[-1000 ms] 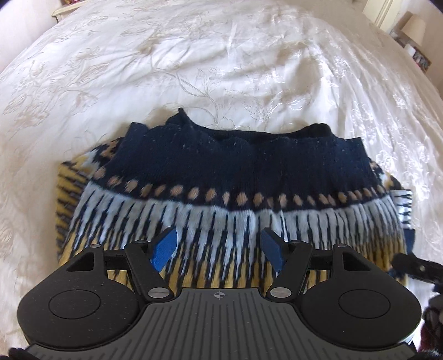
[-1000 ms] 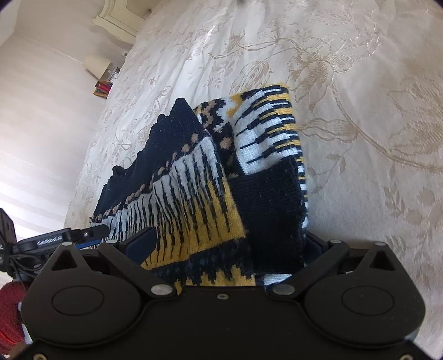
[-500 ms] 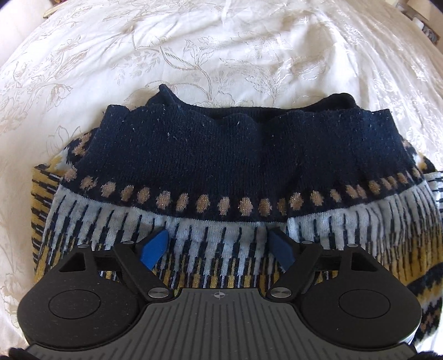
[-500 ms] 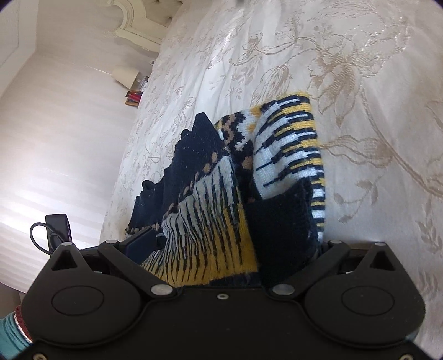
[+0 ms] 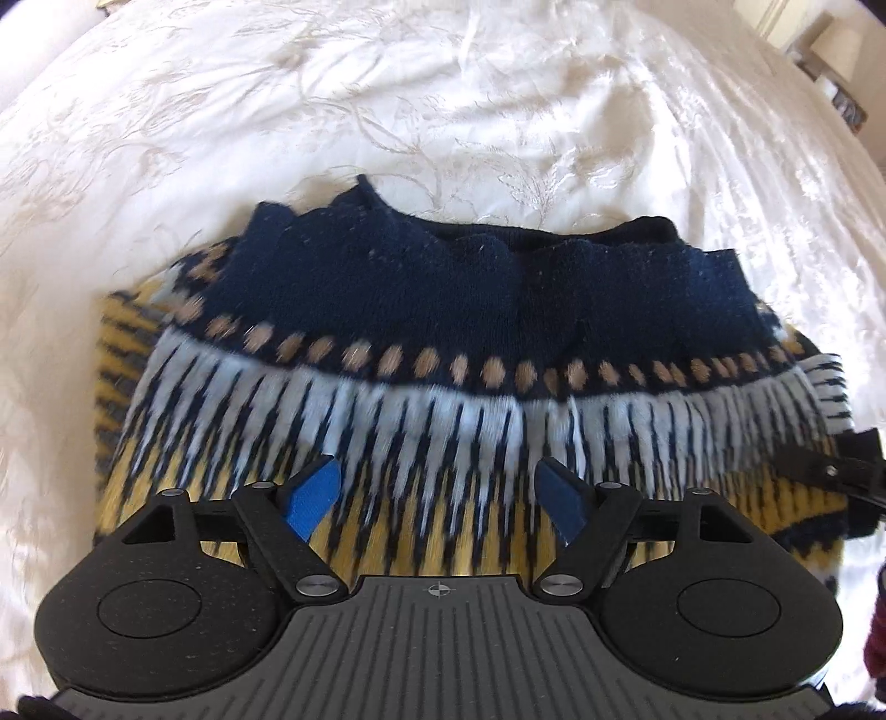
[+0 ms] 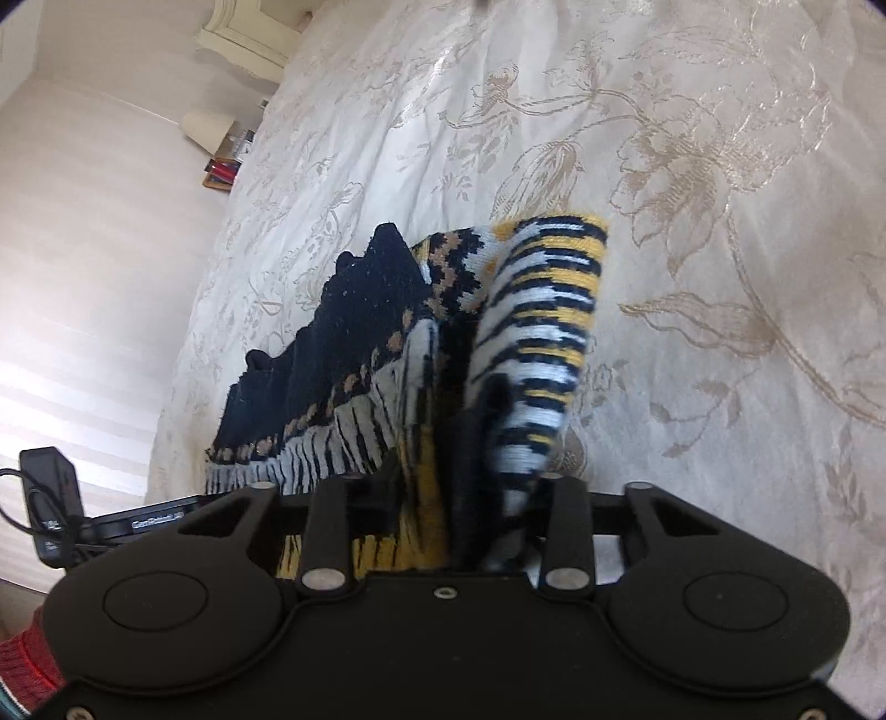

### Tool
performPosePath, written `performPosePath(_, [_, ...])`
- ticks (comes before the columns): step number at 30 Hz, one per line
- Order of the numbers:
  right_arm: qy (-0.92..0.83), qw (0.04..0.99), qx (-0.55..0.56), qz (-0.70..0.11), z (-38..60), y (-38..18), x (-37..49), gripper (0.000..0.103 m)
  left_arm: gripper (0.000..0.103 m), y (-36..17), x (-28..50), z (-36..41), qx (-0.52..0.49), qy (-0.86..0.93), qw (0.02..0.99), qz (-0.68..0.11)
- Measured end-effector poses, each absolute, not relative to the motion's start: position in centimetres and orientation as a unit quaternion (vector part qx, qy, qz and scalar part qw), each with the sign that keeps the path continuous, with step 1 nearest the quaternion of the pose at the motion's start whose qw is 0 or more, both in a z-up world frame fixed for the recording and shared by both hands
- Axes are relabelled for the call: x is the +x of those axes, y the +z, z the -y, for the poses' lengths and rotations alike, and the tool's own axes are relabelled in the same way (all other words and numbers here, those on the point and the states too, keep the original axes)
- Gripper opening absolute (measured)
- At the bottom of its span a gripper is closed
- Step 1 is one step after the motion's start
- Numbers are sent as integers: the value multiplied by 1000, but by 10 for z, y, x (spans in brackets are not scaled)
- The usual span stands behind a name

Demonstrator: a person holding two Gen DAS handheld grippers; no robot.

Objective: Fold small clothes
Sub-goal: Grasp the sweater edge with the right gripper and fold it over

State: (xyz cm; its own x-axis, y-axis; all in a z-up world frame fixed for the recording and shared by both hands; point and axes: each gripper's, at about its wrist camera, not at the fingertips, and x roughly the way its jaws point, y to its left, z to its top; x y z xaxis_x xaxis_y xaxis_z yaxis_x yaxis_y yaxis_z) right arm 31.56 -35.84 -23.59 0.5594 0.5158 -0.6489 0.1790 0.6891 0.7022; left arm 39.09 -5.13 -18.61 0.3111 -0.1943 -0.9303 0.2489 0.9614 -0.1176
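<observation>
A folded knitted sweater [image 5: 443,310], navy with tan dots and white and yellow stripes, lies on the white bedspread [image 5: 443,111]. My left gripper [image 5: 443,498] hovers over its near yellow edge. Its blue pads [image 5: 313,493] stand wide apart and are closing slightly, pressing on nothing. In the right wrist view the sweater [image 6: 343,343] is bunched at its end. My right gripper [image 6: 443,498] is closing on that bunched end, and the fabric is squeezed between its fingers and hides the tips. The striped sleeve part [image 6: 542,332] stands up beside them. The right gripper's tip [image 5: 830,471] shows at the sweater's right edge.
The embroidered bedspread [image 6: 664,166] spreads all around the sweater. A lamp and bedside table [image 6: 216,144] stand past the bed's far side, by a cream cabinet [image 6: 249,39]. A red sleeve [image 6: 22,659] shows at the lower left.
The right gripper's jaws have narrowed from wide open onto the sweater's end, bunching it and lifting the striped part. The left gripper pushed forward over the sweater, then drew back toward its near edge.
</observation>
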Motion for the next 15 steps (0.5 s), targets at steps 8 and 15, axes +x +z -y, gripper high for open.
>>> performPosePath(8, [73, 820, 322, -468, 325, -193, 314, 32, 76, -173, 317, -29, 0, -121, 821, -558])
performPosePath(15, [76, 831, 269, -482, 270, -148, 325, 32, 76, -166, 267, -93, -20, -105, 825, -555])
